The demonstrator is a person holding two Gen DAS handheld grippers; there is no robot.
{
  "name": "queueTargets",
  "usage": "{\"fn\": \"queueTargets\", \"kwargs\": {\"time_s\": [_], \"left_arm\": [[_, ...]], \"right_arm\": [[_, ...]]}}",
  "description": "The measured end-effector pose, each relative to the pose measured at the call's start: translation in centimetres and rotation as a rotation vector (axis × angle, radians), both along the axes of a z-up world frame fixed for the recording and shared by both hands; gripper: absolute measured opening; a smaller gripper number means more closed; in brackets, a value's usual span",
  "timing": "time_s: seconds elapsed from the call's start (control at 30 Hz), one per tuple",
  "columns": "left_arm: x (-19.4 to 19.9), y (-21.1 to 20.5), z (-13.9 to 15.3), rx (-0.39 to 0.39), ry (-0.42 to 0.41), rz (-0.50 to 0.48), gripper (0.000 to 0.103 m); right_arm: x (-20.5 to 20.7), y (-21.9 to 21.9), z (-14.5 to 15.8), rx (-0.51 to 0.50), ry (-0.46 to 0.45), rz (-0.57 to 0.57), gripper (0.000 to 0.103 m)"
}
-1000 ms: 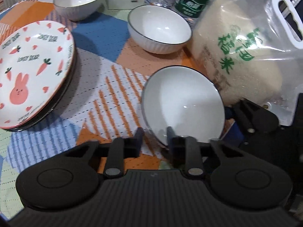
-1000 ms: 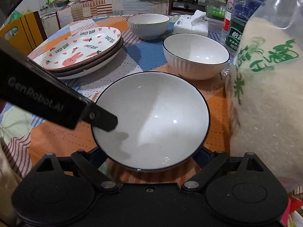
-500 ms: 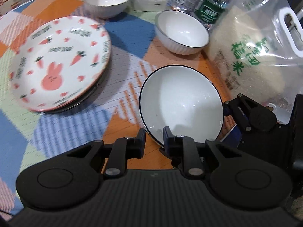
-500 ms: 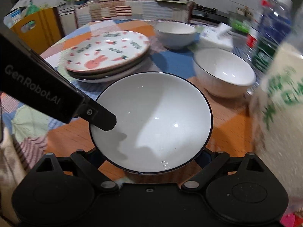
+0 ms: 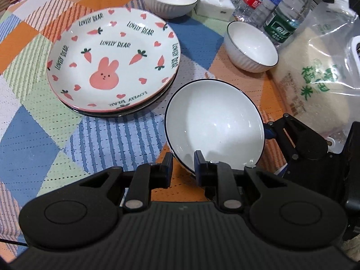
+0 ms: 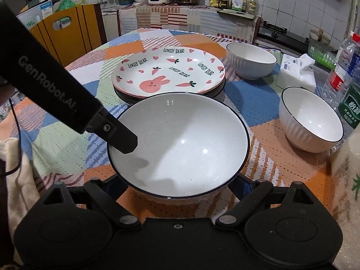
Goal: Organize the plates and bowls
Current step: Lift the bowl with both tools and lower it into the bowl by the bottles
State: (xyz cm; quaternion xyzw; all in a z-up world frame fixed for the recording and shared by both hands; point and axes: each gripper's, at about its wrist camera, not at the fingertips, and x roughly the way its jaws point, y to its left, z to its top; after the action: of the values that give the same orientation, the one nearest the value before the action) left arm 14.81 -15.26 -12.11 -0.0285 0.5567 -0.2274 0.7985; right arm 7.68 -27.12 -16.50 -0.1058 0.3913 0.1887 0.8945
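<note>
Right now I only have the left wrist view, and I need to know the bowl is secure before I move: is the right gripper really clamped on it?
Observer: Yes. The right gripper straddles the black-rimmed bowl, with one blue-padded finger against each side of its lower wall.
Operator: How far in does my own finger reach?
Observer: On the left gripper, the inner finger only just crosses the rim, on the bowl's left side as the right wrist view shows it.

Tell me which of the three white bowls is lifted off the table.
The near bowl, gripped at its rim by the left gripper; the other two bowls sit untouched on the tablecloth.
</note>
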Motion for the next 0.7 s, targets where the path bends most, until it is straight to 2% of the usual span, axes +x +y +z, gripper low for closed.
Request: {"fn": "queueTargets", "kwargs": {"time_s": [0.4, 0.6, 0.7], "left_arm": [[0.1, -0.5, -0.8, 0.004, 0.0, -0.008, 0.018], [0.0, -0.6, -0.5, 0.019, -0.008, -0.005, 0.019], [-0.2, -0.7, 0.1, 0.038, -0.025, -0.02, 0.022]], "right_arm": [[0.0, -0.3, -1.6, 0.001, -0.004, -0.006, 0.096], [-1.1, -1.0, -1.1, -0.014, 0.0, -0.03, 0.096], [-2.2, -1.9, -0.3, -0.01, 0.002, -0.051, 0.096]]}}
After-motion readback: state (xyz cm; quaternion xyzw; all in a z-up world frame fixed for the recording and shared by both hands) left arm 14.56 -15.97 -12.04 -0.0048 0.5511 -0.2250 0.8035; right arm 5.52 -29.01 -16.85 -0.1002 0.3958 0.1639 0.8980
